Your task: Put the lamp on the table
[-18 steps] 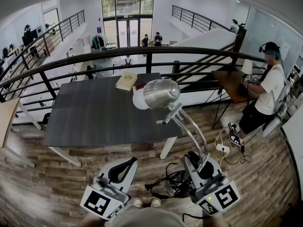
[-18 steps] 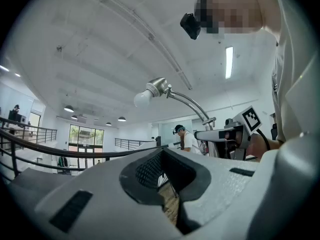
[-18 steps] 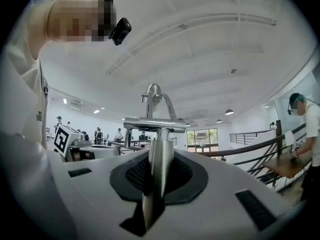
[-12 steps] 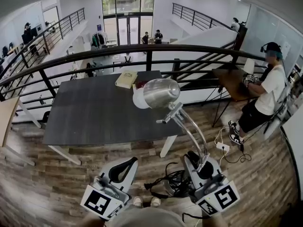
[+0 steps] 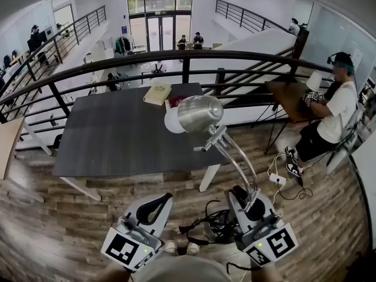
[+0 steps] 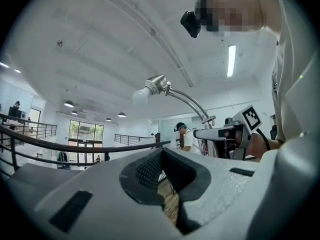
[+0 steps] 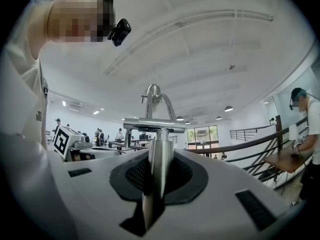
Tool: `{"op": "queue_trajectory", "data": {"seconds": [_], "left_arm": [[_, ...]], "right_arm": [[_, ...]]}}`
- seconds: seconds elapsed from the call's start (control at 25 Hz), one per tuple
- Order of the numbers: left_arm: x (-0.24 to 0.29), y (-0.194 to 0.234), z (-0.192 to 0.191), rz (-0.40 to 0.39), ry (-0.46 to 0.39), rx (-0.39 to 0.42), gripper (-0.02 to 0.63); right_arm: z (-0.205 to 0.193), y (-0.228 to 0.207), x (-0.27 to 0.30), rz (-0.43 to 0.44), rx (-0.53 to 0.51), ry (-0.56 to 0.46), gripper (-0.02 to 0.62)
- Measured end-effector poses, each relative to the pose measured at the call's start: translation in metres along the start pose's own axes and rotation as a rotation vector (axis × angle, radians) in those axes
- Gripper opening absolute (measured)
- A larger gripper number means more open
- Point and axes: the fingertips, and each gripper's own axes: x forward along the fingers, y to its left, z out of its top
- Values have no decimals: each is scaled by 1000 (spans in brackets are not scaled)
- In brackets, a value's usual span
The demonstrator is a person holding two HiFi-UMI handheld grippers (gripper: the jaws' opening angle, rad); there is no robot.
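The right gripper (image 5: 247, 200) pinched the lower stem of the lamp (image 5: 200, 115) between its fingers, with the stem upright between the pads. Beyond the fingertips the stem curved up and forward to the metal shade, held clear of the dark table (image 5: 111, 140). The fingers of the left gripper (image 5: 161, 202) were pressed together with nothing between them, beside the right gripper.

Office mezzanine (railing (image 5: 176, 59), glass doors (image 5: 158, 37))
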Motion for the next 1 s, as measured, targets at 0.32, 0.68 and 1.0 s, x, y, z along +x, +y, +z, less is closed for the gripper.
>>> {"op": "queue_trajectory", "data": {"seconds": [0.32, 0.68, 1.0], "left_arm": [[8, -1, -7, 9, 8, 3, 5], [21, -12, -8, 11, 10, 12, 5], [36, -37, -10, 22, 17, 22, 5]], "right_arm": [[-7, -9, -1, 0, 8, 2, 46], [-7, -23, -10, 6, 13, -13, 46], [-5, -42, -30, 19, 12, -24, 46]]}}
